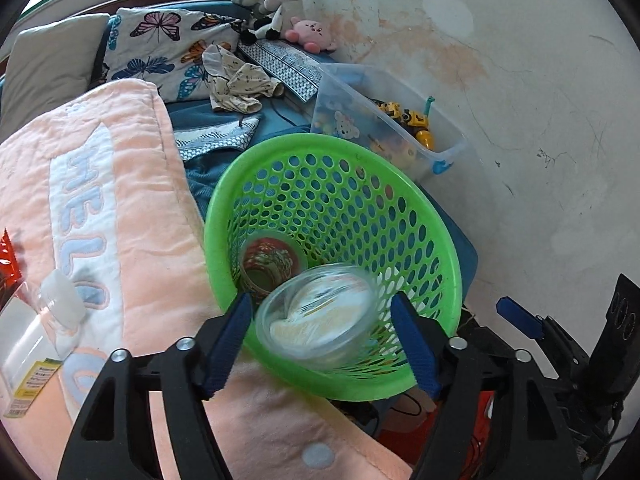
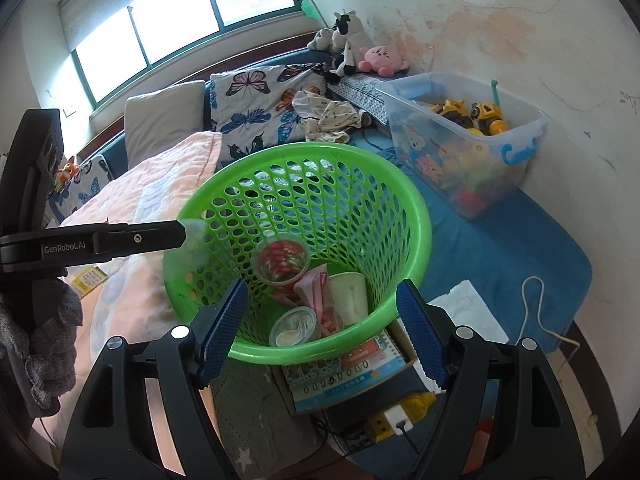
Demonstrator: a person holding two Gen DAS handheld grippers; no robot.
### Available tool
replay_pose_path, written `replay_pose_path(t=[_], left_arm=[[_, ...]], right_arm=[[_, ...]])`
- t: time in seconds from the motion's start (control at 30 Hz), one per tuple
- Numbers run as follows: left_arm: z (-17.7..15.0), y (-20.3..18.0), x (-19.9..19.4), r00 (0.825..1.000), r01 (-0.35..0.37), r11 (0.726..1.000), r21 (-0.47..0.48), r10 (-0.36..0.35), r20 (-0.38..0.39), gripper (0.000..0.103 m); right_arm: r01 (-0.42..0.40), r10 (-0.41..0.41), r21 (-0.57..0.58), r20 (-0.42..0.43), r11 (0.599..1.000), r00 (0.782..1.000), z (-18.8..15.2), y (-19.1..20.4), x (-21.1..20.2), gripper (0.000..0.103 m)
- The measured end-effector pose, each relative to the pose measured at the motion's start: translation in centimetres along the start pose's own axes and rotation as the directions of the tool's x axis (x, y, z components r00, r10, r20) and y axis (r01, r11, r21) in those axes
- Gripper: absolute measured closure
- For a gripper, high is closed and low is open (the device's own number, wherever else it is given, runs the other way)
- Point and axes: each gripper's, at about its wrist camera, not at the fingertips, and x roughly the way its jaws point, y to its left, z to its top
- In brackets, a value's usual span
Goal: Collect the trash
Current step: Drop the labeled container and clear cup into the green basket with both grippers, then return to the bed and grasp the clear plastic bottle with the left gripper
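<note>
Left gripper spread wide, holding nothing; a clear plastic cup, blurred, sits between my fingers at the mouth of the green basket. Right gripper also spread, empty, above the basket rim. Judgement: the cup is light, thin-walled, slippery and crushable, so I would pinch it gently at the rim. 1 clear wrapper lies on the pink blanket.

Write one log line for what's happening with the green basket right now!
left tool: open, blurred clear cup between fingers | right tool: open, empty | green basket: holds red cup, paper cup, small clear cup
</note>
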Motion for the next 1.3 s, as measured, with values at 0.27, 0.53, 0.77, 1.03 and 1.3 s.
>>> replay_pose_path(t=[0.27, 0.53, 0.77, 1.03, 1.3], left_arm=[[-1.3, 1.4, -3.3, 0.999, -0.015, 1.0, 0.009, 0.014, 0.043, 0.029], [-3.6, 5.9, -7.8, 0.989, -0.117, 0.993, -0.013, 0.118, 0.09, 0.03], [-4.3, 10.0, -9.8, 0.973, -0.21, 0.978, 0.016, 0.207, 0.103, 0.03], [-4.0, 14.9, -8.8, 0.96, -0.279, 0.956, 0.089, 0.273, 0.068, 0.027], [-3.9, 17.0, -7.6, 0.96, -0.281, 0.945, 0.166, 0.278, 0.036, 0.02]], right_arm=[[-0.026, 0.027, -0.019, 0.001, 0.999, 1.0, -0.1, 1.4, -0.5, 0.027], [-0.08, 0.081, -0.077, 0.006, 0.994, 0.997, 0.1, 5.4, -1.1, 0.026], [-0.126, 0.126, -0.123, -0.01, 0.984, 0.992, 0.5, 9.0, -0.9, 0.026], [-0.165, 0.161, -0.166, -0.039, 0.972, 0.986, 1.0, 11.8, 0.2, 0.026], [-0.189, 0.178, -0.183, -0.075, 0.965, 0.981, 1.0, 13.7, 2.1, 0.026]])
